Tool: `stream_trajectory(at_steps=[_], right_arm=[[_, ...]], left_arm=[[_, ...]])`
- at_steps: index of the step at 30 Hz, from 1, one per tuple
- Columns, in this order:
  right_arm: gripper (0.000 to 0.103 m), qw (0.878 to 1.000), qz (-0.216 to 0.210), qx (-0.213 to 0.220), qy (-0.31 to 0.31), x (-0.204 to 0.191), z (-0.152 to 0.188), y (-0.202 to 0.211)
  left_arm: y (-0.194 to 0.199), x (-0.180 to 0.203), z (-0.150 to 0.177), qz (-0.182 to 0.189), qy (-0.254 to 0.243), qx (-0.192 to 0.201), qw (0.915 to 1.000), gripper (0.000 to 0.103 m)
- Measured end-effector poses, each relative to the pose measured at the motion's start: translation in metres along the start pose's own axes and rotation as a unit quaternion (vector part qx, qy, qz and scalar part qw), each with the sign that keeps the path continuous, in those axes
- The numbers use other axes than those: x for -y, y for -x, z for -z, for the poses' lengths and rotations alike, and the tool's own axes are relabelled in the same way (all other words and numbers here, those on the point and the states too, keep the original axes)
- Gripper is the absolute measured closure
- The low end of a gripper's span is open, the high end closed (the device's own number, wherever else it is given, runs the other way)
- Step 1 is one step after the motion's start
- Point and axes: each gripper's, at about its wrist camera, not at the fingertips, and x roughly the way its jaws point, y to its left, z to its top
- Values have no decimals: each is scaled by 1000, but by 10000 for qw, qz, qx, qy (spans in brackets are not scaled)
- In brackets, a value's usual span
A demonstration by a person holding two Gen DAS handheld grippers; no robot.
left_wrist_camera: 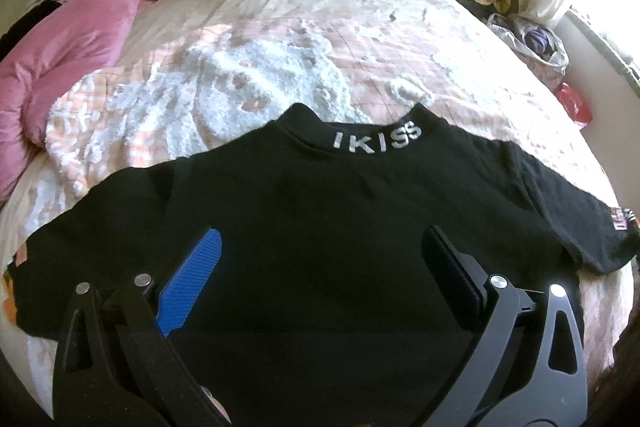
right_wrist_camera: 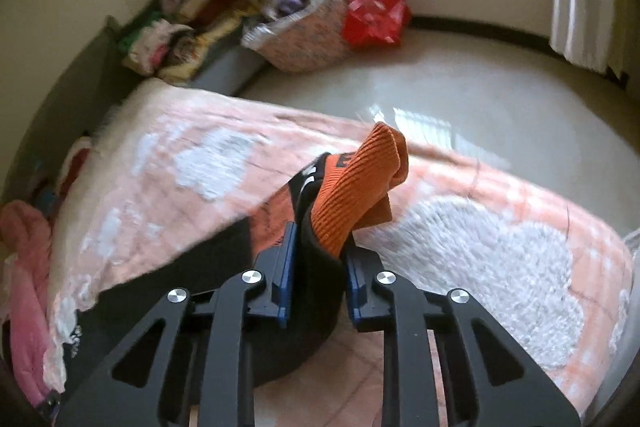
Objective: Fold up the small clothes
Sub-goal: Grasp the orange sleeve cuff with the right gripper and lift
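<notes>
The black top point(left_wrist_camera: 320, 211) lay spread flat on the bed point(left_wrist_camera: 280, 39), collar at the far side, both sleeves out to left and right, so no fold looked made yet. The left gripper point(left_wrist_camera: 320, 259) hovered over its body with jaws wide and empty. The right gripper point(right_wrist_camera: 318, 247) was clamped on the orange-cuffed sleeve point(right_wrist_camera: 352, 187), likely starting the first fold inward.

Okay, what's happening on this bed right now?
A person working two handheld tongs is folding a black top laid flat on the bed's pink-and-white blanket, collar away from the camera. The right tongs are shut on the sleeve's orange ribbed cuff and hold it up off the blanket. The left tongs are open above the middle of the top, gripping nothing. No fold is visible yet.
</notes>
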Motion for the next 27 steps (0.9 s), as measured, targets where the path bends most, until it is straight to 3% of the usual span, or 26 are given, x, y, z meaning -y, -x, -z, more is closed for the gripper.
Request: stream_trajectory(at_steps=[15,27], right_arm=[[88,9842,-1340,468,1063,-121,6,82],[89,9538,-2127,216,2113,-242,65,113]], left_arm=[[40,-35,-8,224,337,261,9988,9],[65,-68,-6,373,552,441,9968,9]])
